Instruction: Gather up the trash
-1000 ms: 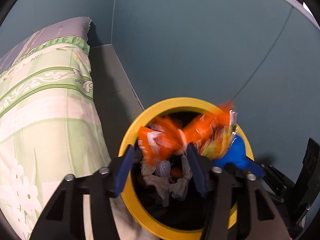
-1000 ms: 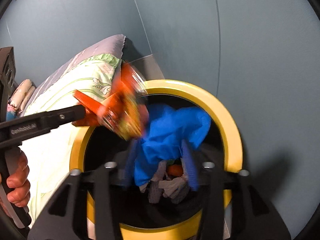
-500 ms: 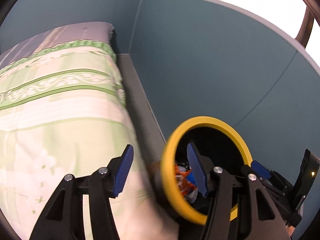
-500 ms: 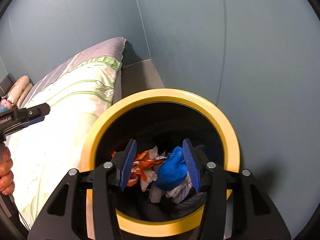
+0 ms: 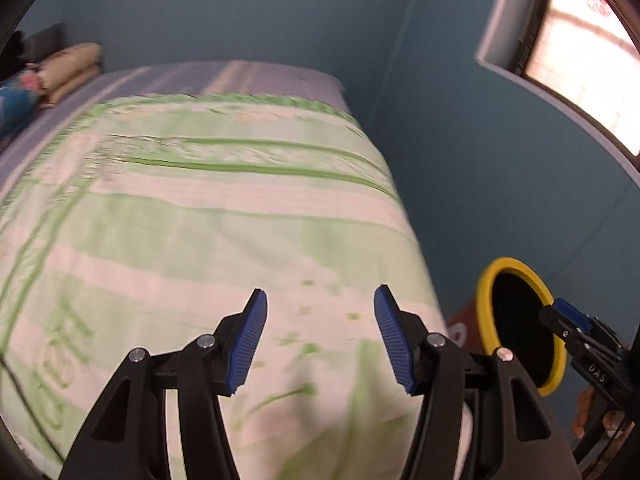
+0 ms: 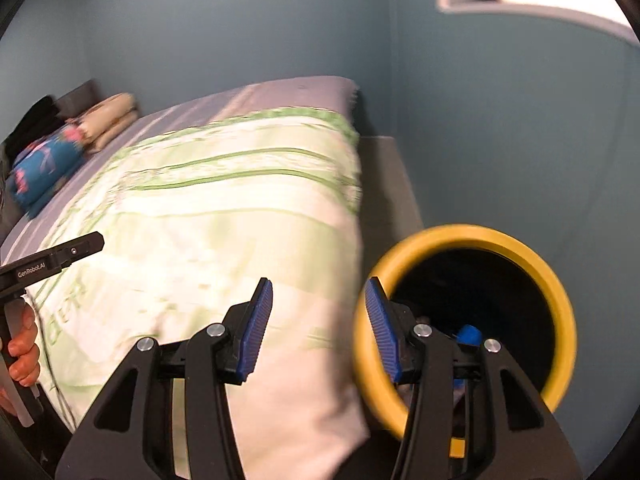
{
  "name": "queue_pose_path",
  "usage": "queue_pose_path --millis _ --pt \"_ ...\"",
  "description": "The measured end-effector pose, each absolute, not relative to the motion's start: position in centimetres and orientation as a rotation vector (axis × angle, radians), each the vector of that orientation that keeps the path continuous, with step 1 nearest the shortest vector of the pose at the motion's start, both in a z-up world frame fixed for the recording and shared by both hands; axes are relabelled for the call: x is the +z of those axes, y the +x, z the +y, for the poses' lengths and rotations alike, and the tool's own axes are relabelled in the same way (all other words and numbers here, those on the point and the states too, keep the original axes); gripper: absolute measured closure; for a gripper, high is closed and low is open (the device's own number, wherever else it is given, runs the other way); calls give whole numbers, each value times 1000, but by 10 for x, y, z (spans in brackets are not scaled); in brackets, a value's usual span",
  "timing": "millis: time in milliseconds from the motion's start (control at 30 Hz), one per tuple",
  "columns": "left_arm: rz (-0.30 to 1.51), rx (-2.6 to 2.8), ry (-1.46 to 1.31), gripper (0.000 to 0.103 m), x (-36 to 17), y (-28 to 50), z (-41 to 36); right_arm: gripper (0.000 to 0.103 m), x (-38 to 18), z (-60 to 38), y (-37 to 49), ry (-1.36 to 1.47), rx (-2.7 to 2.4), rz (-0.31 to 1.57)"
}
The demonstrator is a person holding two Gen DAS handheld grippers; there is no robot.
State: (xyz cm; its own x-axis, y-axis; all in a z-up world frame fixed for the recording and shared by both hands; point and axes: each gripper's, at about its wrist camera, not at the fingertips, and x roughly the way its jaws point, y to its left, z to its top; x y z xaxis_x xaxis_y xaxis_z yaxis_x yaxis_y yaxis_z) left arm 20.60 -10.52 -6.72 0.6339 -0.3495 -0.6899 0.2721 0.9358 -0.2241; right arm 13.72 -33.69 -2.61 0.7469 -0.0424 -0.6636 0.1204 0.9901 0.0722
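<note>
The trash bin with a yellow rim stands beside the bed, low right in the right wrist view; a bit of blue trash shows inside it. The bin also shows in the left wrist view at the right. My left gripper is open and empty over the bed cover. My right gripper is open and empty, its right finger in front of the bin's rim. The left gripper's tip shows at the left of the right wrist view, and the right gripper's tip by the bin in the left wrist view.
A bed with a white and green cover fills the left and middle. Folded cloths and a blue pillow lie at its far end. Blue walls close in behind and to the right. A window is at top right.
The orange wrapper and blue trash have dropped from the grippers into the bin. Both grippers have since swung left and away from the bin toward the bed.
</note>
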Motion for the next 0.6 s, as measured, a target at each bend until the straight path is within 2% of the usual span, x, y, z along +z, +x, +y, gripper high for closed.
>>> queue_pose_path --millis 133,267,333,400,533,600 --pt "748 -301 -123 48 -53 180 -61 46 -12 -295 142 72 -45 689" --pt "633 -240 -113 32 -29 155 -30 33 13 -255 129 29 -15 588" --pt "584 -224 -109 26 -20 141 -26 16 25 -244 121 24 -13 528" --pt "530 -203 -114 21 -9 127 -17 9 39 -237 111 30 -20 456" --pt "415 -173 -133 9 14 93 0 8 63 -226 88 26 -55 340" --pt "364 -163 -132 8 23 79 3 8 71 -225 78 40 -105 294"
